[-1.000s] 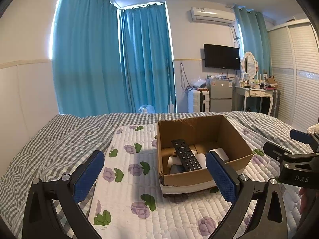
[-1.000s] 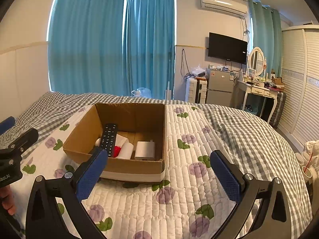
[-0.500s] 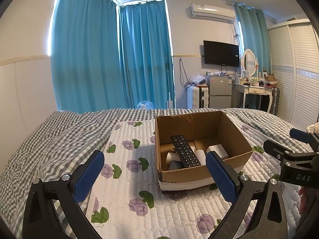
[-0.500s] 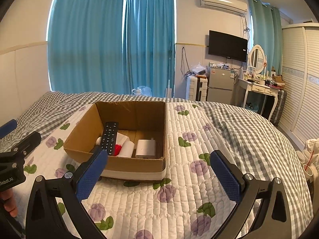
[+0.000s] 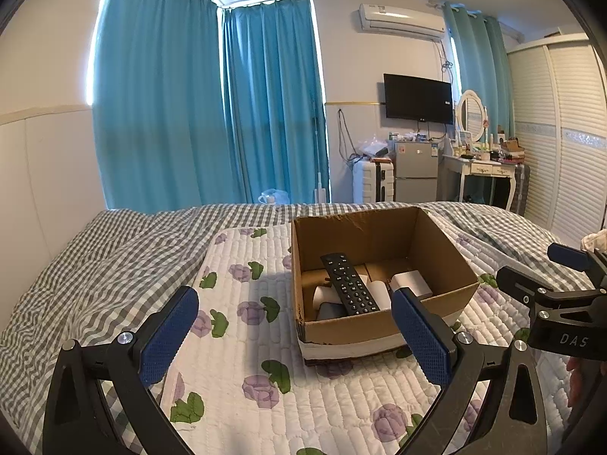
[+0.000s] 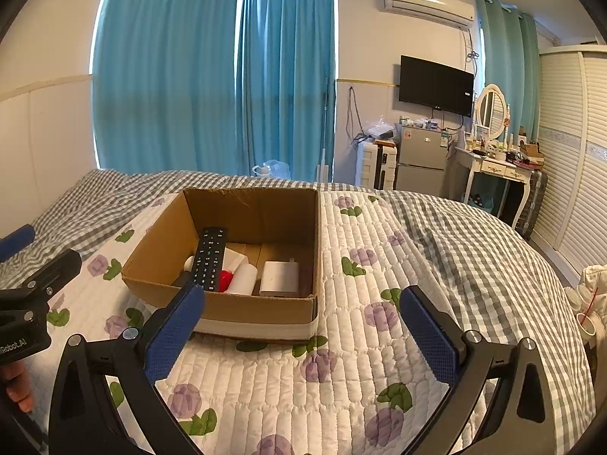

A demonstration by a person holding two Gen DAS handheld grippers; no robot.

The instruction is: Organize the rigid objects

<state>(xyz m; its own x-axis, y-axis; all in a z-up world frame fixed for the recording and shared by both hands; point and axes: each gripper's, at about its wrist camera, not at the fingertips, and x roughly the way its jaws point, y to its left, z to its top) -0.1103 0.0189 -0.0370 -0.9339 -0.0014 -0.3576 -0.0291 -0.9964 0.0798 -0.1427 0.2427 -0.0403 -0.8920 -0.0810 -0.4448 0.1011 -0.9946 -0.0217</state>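
An open cardboard box [image 5: 447, 250] [image 6: 159, 250] stands on a white floral quilt [image 5: 242, 303] [image 6: 379, 265] on the bed. Inside it lie a black remote control [image 5: 349, 282] [image 6: 210, 258], a white charger block [image 6: 280, 278] [image 5: 411, 282], a white cylinder [image 6: 242, 280] and a small red item [image 6: 226, 280]. My left gripper [image 5: 294, 335] is open and empty, held in front of the box's left side. My right gripper [image 6: 303, 331] is open and empty, in front of the box's right corner. Each gripper shows at the edge of the other's view [image 5: 561, 295] [image 6: 26, 288].
A grey checked bedspread [image 5: 114, 258] [image 6: 474, 242] covers the bed around the quilt. Blue curtains [image 6: 212, 76], a wall TV [image 6: 436, 85], a small fridge [image 6: 419, 163] and a white dressing table [image 6: 493, 167] stand beyond the bed. A white wardrobe [image 6: 573, 151] fills the right wall.
Both grippers have drawn back slightly and tilted upward, so the box sits a little lower and farther in view. Both stay open and empty. The box contents have not moved.
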